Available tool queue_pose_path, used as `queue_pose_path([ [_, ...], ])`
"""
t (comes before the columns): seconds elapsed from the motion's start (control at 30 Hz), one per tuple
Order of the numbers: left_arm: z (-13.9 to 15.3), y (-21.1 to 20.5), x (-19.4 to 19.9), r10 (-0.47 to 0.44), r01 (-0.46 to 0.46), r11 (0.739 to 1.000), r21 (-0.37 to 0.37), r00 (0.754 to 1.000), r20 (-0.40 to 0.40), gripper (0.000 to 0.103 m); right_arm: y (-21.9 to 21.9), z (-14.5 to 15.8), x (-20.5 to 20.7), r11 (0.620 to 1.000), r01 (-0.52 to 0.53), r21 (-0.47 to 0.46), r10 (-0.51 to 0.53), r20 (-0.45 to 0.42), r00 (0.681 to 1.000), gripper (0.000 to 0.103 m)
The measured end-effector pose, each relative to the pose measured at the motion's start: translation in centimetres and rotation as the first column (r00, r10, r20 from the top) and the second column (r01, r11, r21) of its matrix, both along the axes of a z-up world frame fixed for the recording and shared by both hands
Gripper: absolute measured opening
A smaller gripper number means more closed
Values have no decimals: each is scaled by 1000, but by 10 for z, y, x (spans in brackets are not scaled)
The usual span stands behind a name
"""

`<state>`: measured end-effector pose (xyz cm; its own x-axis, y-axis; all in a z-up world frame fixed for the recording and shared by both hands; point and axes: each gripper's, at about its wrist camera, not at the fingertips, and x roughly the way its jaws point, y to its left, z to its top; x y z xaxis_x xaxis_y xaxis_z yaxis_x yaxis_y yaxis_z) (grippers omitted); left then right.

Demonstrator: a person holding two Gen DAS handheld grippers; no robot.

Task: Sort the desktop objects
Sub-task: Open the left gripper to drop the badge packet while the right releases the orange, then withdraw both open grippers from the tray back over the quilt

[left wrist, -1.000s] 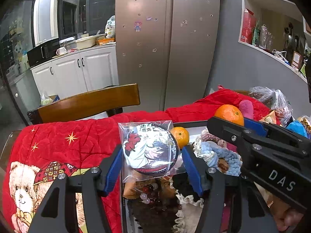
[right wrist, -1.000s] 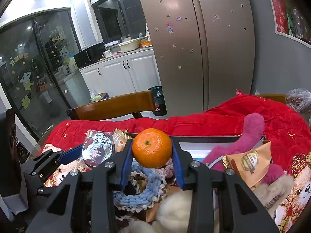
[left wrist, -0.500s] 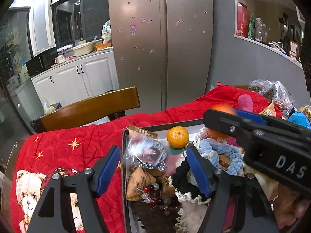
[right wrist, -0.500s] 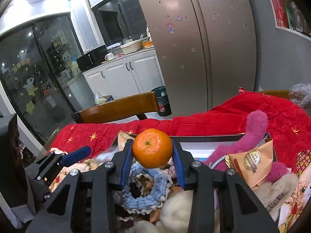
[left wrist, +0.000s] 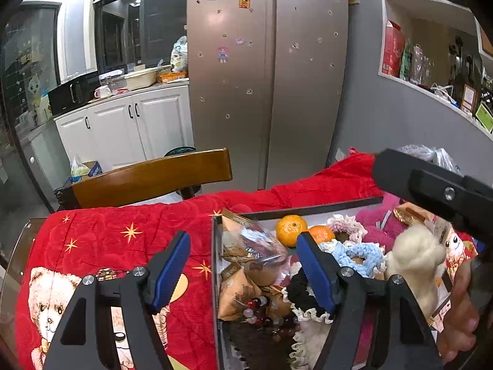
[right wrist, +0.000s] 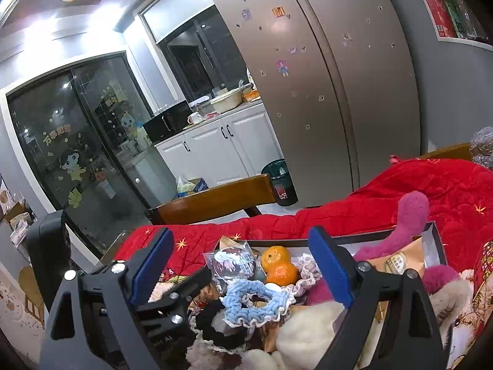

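A dark-rimmed box (left wrist: 308,208) (right wrist: 382,236) on a red blanket holds the sorted things. Two oranges (left wrist: 291,229) (right wrist: 282,273) lie side by side at its back. A bagged round badge (right wrist: 231,263) (left wrist: 262,246) lies at its back left beside snack packets (left wrist: 238,286). A blue crochet scrunchie (right wrist: 251,300) (left wrist: 357,254), plush toys and a pink plush (right wrist: 409,215) fill the rest. My left gripper (left wrist: 243,265) is open and empty above the box's left edge. My right gripper (right wrist: 240,268) is open and empty above the box.
A wooden chair back (left wrist: 151,178) stands behind the table. The red blanket (left wrist: 107,246) with a bear print covers the table left of the box. A fridge (left wrist: 265,77) and white cabinets (left wrist: 123,132) stand behind. The right gripper's body (left wrist: 431,188) crosses the left view.
Both grippers opened and rose. The left one let the bagged badge drop into the box; the right one let its orange drop beside the other orange.
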<state>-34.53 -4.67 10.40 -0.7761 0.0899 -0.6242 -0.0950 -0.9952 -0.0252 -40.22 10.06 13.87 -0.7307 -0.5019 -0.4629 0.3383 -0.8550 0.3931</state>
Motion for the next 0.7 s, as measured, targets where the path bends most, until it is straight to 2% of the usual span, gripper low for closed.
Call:
queue_pose_path([
  [0.17, 14, -5, 9, 8, -7, 1000, 21, 1000, -20, 73, 1, 22, 17, 1000, -7, 17, 8, -54, 999, 91],
  [0.27, 33, -7, 23, 3, -1, 999, 38, 999, -54, 73, 2, 42, 35, 999, 0, 39, 4, -100, 995, 103],
  [0.43, 71, -19, 76, 27, -14, 996, 84, 988, -152, 73, 9, 84, 82, 996, 44, 81, -26, -203, 979, 103],
  [0.5, 90, -24, 103, 49, -30, 995, 98, 980, -191, 87, 14, 105, 106, 990, 89, 111, -60, -242, 968, 103],
  [0.63, 128, -35, 157, 67, -25, 989, 145, 953, -295, 91, 25, 148, 161, 978, 142, 155, -82, -345, 935, 103],
  [0.7, 146, -39, 180, 61, -5, 986, 165, 941, -333, 103, 32, 169, 192, 973, 162, 166, -84, -395, 915, 103],
])
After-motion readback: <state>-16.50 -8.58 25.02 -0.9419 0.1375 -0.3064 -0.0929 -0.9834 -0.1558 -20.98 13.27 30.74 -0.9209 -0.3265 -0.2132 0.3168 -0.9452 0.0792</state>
